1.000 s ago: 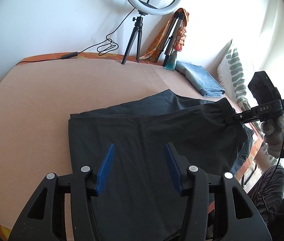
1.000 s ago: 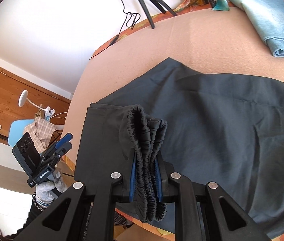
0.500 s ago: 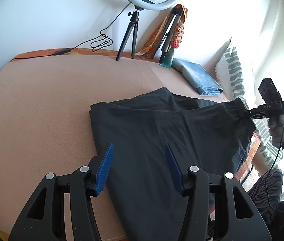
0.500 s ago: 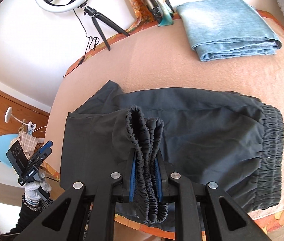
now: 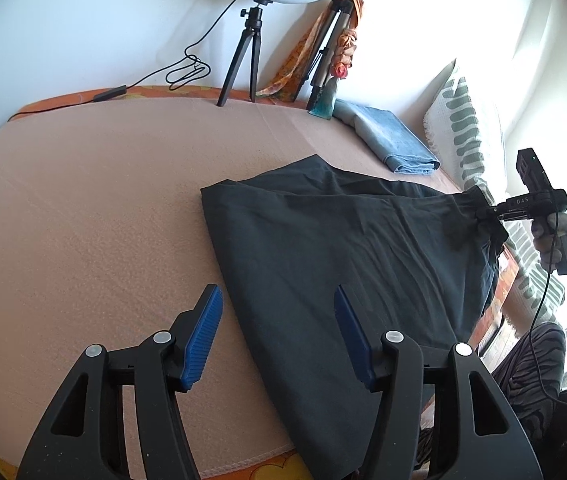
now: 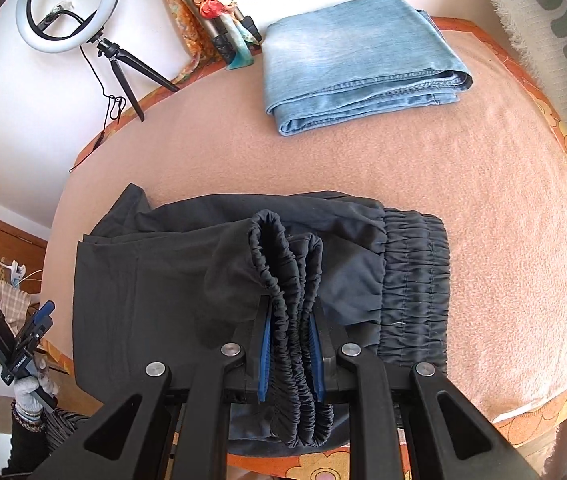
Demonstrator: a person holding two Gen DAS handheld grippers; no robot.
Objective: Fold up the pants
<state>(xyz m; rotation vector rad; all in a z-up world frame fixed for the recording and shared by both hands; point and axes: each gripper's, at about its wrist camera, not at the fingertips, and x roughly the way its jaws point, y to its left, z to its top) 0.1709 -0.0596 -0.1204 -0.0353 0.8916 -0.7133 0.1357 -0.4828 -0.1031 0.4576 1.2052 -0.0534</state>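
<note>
Right gripper (image 6: pixel 288 344), clamped on gathered cuffs of dark grey elastic-waist pants (image 5: pixel 335 248), has carried them over the waistband on the peach blanket-covered bed (image 5: pixel 83 208); left gripper (image 5: pixel 277 332), jaws just widened w/ nothing between — fold half done.

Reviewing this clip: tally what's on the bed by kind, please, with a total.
Black pants: 1
Folded jeans: 1
Ring light on tripod: 1
Folded tripod: 1
Pillow: 1
Total: 5
</note>
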